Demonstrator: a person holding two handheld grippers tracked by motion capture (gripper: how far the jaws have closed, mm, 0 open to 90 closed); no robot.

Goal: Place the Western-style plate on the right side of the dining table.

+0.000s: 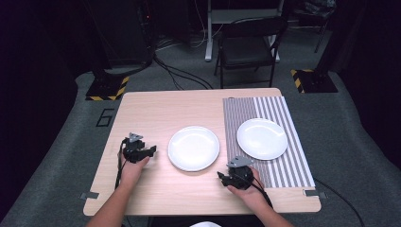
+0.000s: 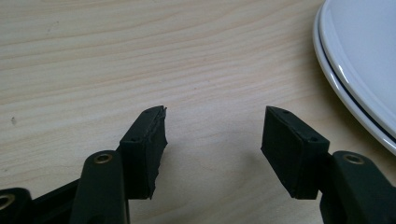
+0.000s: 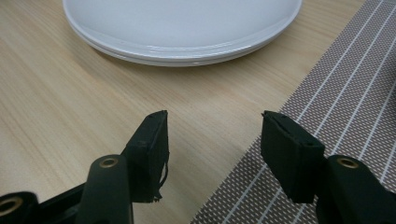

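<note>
Right now I hold both grippers agape and empty, my left gripper at nine o'clock of the near plate, my right gripper at its five o'clock beside the striped mat.

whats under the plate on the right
The right plate sits on a striped placemat, which lies on the wooden table. The mat beneath the plate itself is covered.
</note>
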